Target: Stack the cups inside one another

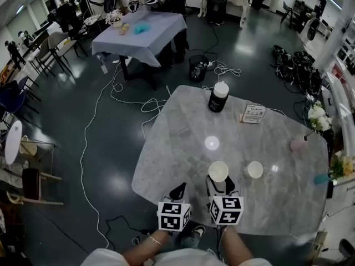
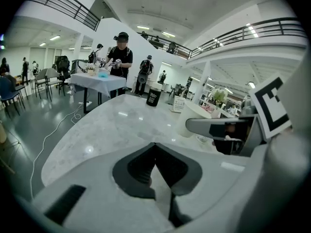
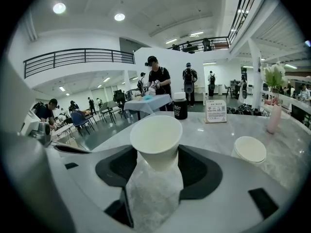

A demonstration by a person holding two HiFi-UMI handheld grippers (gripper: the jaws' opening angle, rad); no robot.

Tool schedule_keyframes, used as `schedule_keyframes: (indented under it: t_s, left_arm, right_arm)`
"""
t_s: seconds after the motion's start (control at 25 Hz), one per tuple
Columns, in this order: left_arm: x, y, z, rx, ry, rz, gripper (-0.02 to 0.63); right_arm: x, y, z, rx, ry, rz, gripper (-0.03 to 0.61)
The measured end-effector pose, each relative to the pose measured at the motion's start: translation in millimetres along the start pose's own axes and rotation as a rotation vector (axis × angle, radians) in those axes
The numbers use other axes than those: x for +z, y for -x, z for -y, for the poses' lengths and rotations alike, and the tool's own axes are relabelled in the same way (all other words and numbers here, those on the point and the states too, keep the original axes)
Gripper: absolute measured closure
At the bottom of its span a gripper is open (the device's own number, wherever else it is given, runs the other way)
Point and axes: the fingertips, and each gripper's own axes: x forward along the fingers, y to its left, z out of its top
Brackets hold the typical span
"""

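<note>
Right gripper view: right gripper (image 3: 156,155), jaws narrowed onto the lower wall of a white paper cup (image 3: 156,136), one pad on each side. The cup is upright with its mouth up. Whether its base rests on the marble table (image 3: 214,130) or hangs just clear of it cannot be told.

Second cup (image 3: 250,150): just to the right of the gripped one, apart from it. It stands free on the table, upright, with its mouth open.

Left gripper (image 2: 155,148): jaws pressed together with nothing between them. It sits at the near edge, left of the right gripper and clear of both cups.

Other items, head view: black canister (image 1: 218,97) with a white lid and sign card (image 1: 253,113) on the far side, pink vase (image 1: 298,143) far right. All are well apart from the cups.

Step in hand, as judged: nest the gripped cup into the second cup.

Handling notes:
- Paper wall is thin, so keep the squeeze light to avoid ovalling the cup.
- Lift straight up, clear the neighbouring rim, and centre base over mouth.
- Lower vertically without tilt.
- The free cup is light and may skid or tip, so the left gripper could steady it from its far side.
</note>
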Motion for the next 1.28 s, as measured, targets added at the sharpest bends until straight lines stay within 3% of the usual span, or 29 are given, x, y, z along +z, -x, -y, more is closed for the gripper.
schedule_keyframes:
  t_s: [0.72,1.28]
  left_arm:
    - [36,-3,87,-0.132,-0.130,0.078,0.618]
    - [44,-16,142,-0.254,-0.226,0.080,0.618]
  right_arm:
    - [27,72,60,-0.146,-0.063,0.114,0.339]
    - [21,114,104,-0.270,-0.136,0.163,0.339]
